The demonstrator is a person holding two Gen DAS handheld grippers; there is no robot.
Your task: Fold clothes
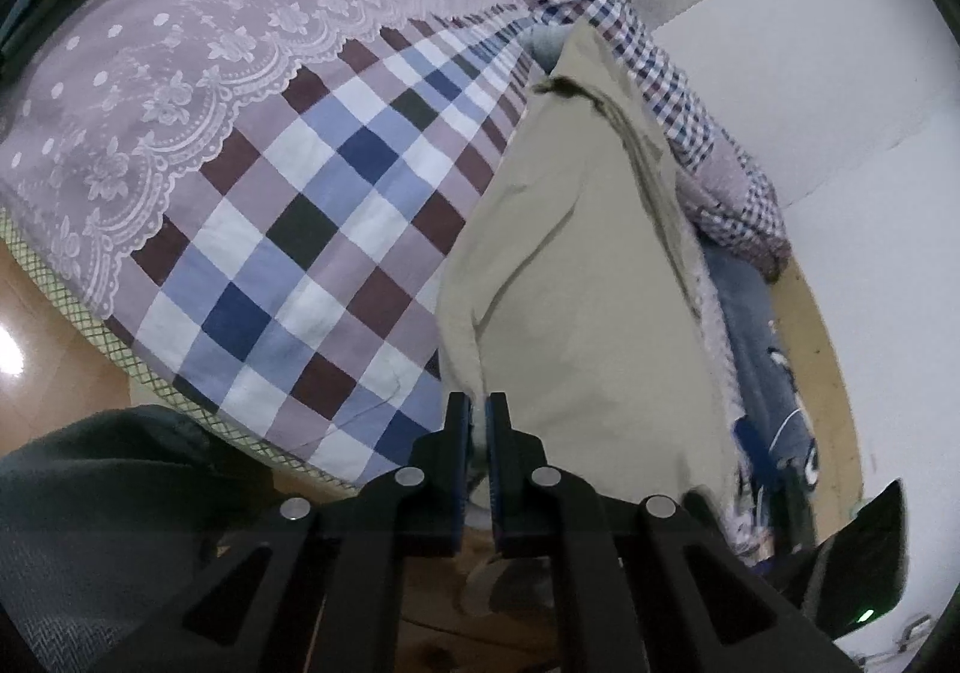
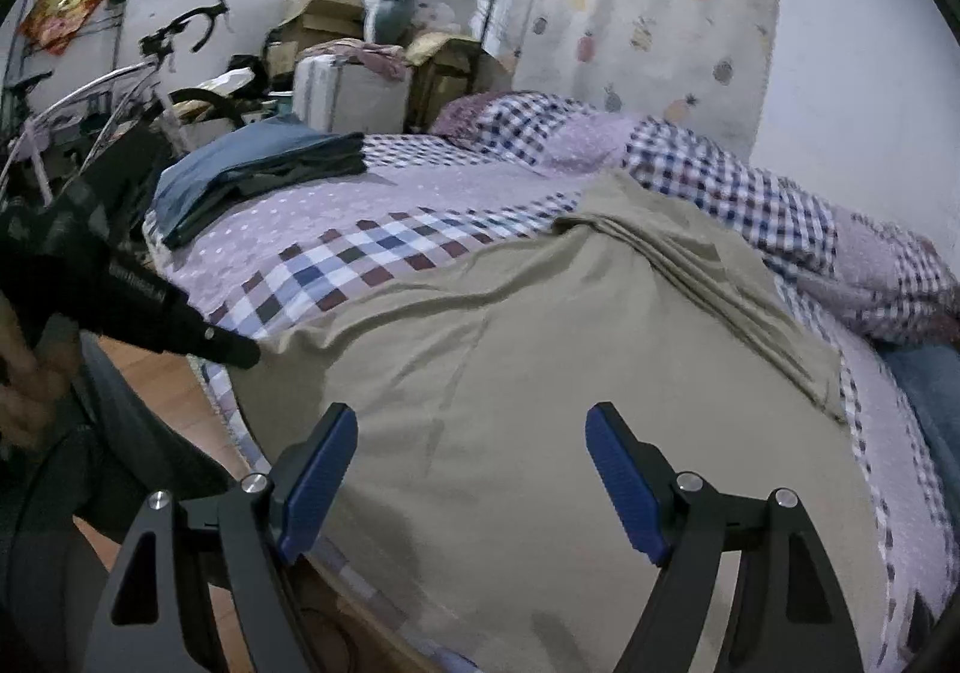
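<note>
A beige cotton garment (image 2: pixel 540 373) lies spread on the checked-quilt bed (image 2: pixel 372 247). The left tongs (image 1: pixel 478 409) pinch its near edge; the right tongs (image 2: pixel 471 433) hover wide apart, empty, above it.

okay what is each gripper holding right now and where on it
The left gripper is shut on the beige garment, pinching its near edge at the side of the bed. The right gripper is open above the garment, holding nothing.
</note>
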